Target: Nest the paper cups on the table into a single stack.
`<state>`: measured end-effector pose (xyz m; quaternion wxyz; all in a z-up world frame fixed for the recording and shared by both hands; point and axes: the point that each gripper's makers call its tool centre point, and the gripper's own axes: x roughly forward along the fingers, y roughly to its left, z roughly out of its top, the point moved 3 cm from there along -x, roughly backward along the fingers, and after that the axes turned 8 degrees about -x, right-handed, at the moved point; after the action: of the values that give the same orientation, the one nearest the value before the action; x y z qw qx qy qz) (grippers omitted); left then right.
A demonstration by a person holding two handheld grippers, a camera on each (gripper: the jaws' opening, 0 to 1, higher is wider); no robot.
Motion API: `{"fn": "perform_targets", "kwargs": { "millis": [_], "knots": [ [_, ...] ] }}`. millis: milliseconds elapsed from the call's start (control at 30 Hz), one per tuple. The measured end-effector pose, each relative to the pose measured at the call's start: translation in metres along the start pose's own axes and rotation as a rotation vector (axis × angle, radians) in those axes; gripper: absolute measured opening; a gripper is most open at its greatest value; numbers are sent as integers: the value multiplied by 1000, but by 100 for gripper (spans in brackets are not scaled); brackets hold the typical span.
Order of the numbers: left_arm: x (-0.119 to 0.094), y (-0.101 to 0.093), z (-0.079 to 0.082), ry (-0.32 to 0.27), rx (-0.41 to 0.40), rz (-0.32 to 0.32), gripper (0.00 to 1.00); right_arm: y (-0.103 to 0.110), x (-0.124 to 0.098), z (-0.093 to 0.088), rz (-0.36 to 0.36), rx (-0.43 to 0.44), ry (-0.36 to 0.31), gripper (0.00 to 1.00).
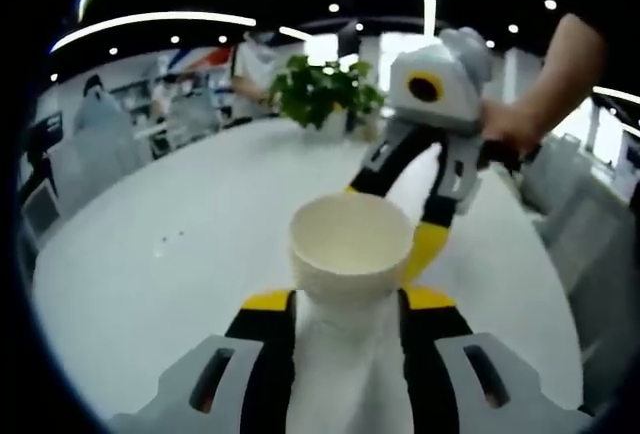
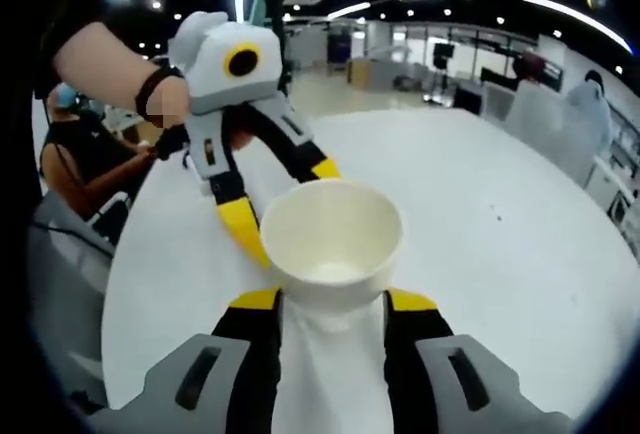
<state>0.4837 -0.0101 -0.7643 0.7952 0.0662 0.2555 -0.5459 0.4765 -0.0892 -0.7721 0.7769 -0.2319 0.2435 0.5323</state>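
Note:
A white paper cup (image 1: 350, 239) stands mouth up between my left gripper's (image 1: 348, 299) yellow-tipped jaws, which are shut on its lower wall. My right gripper (image 1: 388, 224) comes in from the right, one yellow fingertip (image 1: 424, 246) against the cup's right side and the other behind its rim. In the right gripper view a like cup (image 2: 332, 239) sits in my right gripper (image 2: 333, 299), also shut on its lower wall. There my left gripper (image 2: 285, 199) reaches in from the left, with a fingertip (image 2: 245, 229) beside the cup. I cannot tell whether it is one cup or a nested stack.
The round white table (image 1: 180, 224) (image 2: 500, 204) spreads under both grippers. A potted plant (image 1: 320, 89) stands at its far edge. Grey chairs (image 1: 575, 234) line the right side. A person sits beyond the table's edge (image 2: 80, 169). A person's hands (image 1: 510, 124) (image 2: 165, 94) hold the grippers.

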Motion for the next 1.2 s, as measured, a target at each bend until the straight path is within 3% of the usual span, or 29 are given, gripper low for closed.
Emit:
{"fn": "perform_targets", "kwargs": {
  "millis": [200, 433, 567, 867, 1200],
  "knots": [
    [-12, 1, -9, 18, 45, 58, 52, 7, -14, -6, -18, 39, 0, 41],
    [-34, -6, -11, -4, 23, 106, 57, 19, -35, -6, -35, 56, -11, 45],
    [-43, -12, -11, -13, 1, 144, 66, 26, -44, -6, -54, 94, -34, 47],
    [-67, -35, -8, -53, -52, 210, 80, 56, -72, 2, -109, 187, -122, 65],
    [-91, -73, -9, -82, -120, 225, 98, 87, -102, 3, -139, 197, -156, 86]
  ]
}}
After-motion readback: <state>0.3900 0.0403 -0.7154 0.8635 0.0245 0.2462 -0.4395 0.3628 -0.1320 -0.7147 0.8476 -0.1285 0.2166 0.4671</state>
